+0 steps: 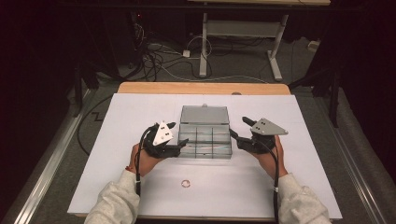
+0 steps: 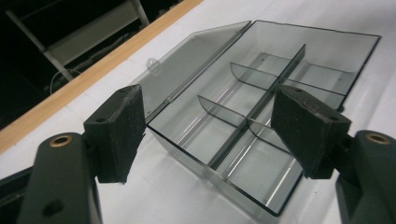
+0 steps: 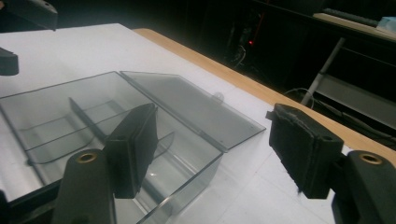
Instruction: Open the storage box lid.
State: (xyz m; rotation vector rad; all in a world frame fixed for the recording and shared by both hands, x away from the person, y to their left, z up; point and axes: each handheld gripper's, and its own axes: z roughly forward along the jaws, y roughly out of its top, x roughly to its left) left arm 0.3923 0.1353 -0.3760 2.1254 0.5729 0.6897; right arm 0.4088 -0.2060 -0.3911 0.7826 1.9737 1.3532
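Observation:
A clear smoky plastic box [image 1: 205, 140] with several divided compartments stands open in the middle of the white table cover [image 1: 140, 107]. Its lid [image 1: 204, 115] lies folded back on the far side. The compartments look empty. My left gripper [image 1: 180, 134] is at the box's left end, jaws wide apart with nothing between the pads. My right gripper [image 1: 238, 127] is at the right end, also open and empty. The left gripper view looks between the open left gripper [image 2: 208, 100] onto the box [image 2: 243, 172] and lid [image 2: 187, 60]. The right gripper [image 3: 215, 116] frames a box corner [image 3: 56, 116] and the lid [image 3: 187, 107].
A small ring [image 1: 186, 184] lies on the cover near the front edge, between the person's forearms. A wooden table edge [image 1: 201, 87] runs along the back. Beyond it, desk legs [image 1: 203, 46] and cables [image 1: 159, 56] sit on the dark floor.

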